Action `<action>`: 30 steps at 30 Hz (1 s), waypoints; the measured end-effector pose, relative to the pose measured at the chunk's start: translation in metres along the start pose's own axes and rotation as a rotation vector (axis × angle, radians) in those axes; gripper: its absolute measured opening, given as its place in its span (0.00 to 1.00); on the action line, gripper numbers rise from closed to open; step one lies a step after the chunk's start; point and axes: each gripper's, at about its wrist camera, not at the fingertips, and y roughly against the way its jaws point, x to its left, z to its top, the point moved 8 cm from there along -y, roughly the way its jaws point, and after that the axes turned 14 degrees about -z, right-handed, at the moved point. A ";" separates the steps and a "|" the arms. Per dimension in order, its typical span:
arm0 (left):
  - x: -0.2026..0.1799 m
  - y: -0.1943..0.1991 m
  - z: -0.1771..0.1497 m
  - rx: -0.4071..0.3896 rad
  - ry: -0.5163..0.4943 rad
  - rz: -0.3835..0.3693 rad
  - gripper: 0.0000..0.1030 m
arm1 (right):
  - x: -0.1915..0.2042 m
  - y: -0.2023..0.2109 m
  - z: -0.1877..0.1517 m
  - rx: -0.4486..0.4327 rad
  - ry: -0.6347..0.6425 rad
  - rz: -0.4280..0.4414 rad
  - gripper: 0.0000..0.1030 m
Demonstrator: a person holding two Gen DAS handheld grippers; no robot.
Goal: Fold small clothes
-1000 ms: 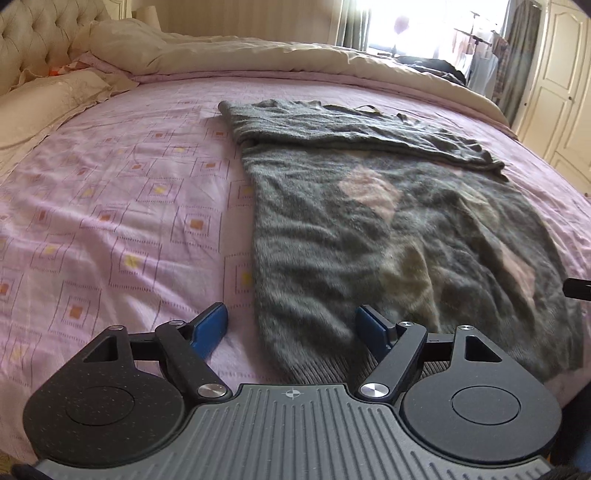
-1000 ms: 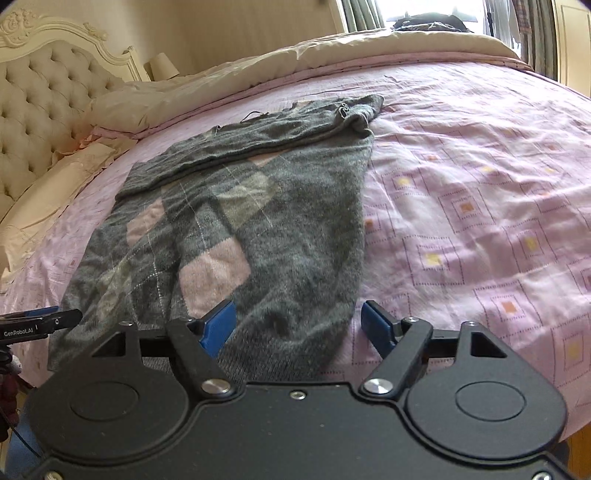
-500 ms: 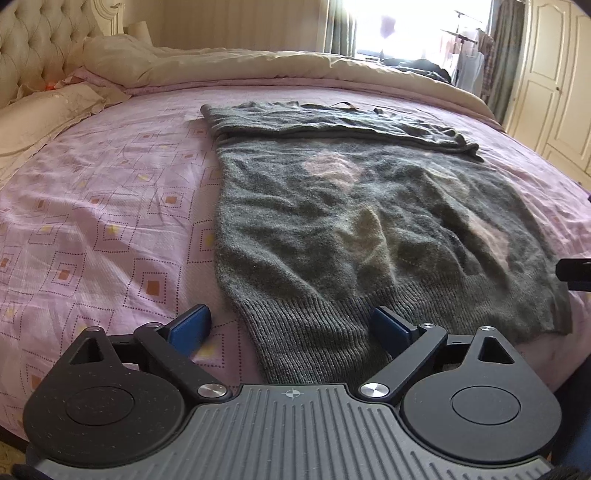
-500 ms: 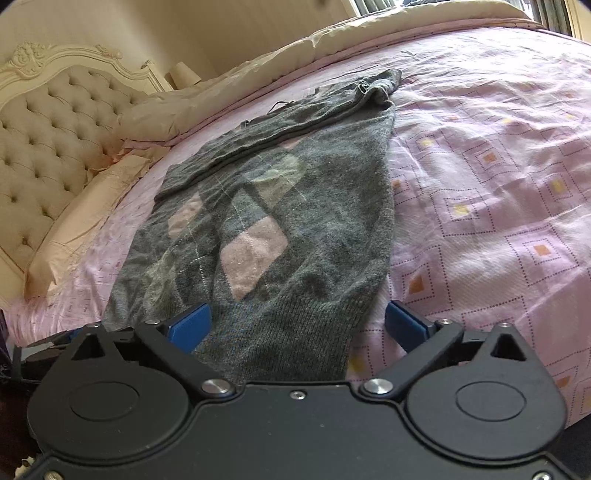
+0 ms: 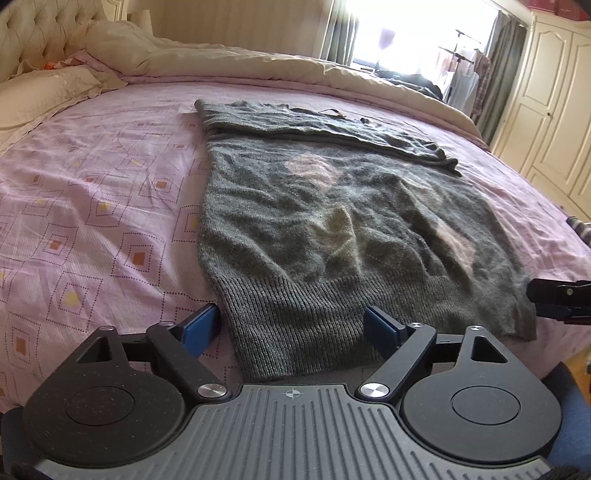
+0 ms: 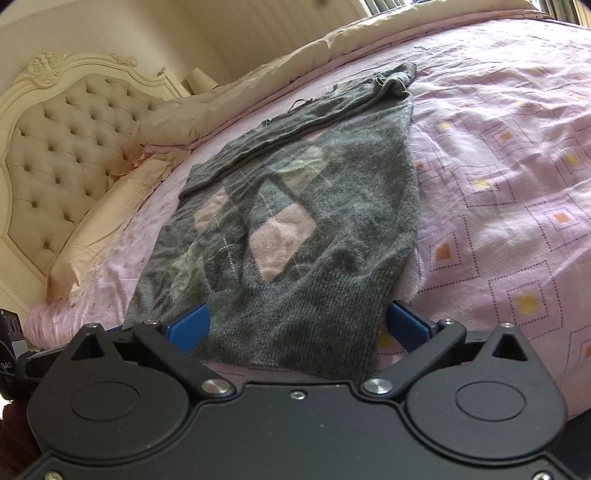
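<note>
A grey knitted sweater (image 5: 332, 221) with pale pink diamonds lies flat on the pink bedspread (image 5: 92, 206), its sleeves folded across the far end. My left gripper (image 5: 291, 326) sits at the ribbed hem's near left corner; its jaws are closing with the hem between the blue pads, which stand apart from the cloth. In the right wrist view the same sweater (image 6: 295, 229) runs away from my right gripper (image 6: 299, 328), whose jaws stand wide around the hem's right corner without pressing it. The right gripper's tip (image 5: 557, 299) shows at the left view's right edge.
A tufted cream headboard (image 6: 62, 155) and pillows (image 5: 44, 92) lie to the left. A beige duvet (image 5: 295, 66) is bunched along the bed's far side. White wardrobe doors (image 5: 546, 110) stand at the right, a bright window (image 5: 406, 33) behind.
Both grippers moved in on the hem, which now lies between their pads. The right gripper's jaws opened wider; the left's opened, then narrowed a little. The right view rolled and drew nearer.
</note>
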 end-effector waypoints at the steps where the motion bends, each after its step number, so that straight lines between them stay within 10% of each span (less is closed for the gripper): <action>1: 0.001 0.000 0.000 -0.002 0.005 -0.006 0.76 | 0.000 0.000 0.000 0.001 -0.004 0.006 1.00; 17: 0.003 -0.016 0.017 -0.030 0.024 -0.065 0.63 | -0.005 -0.012 0.012 -0.027 -0.065 0.041 0.63; 21: 0.007 -0.010 0.012 -0.049 0.042 -0.080 0.34 | -0.015 -0.017 0.006 0.019 -0.111 0.034 0.18; 24: 0.015 -0.007 0.012 -0.068 0.088 -0.096 0.11 | -0.014 -0.012 0.009 0.009 -0.126 0.058 0.16; 30: 0.021 0.005 0.025 -0.114 0.176 -0.148 0.07 | -0.002 0.014 0.044 -0.086 -0.117 0.118 0.14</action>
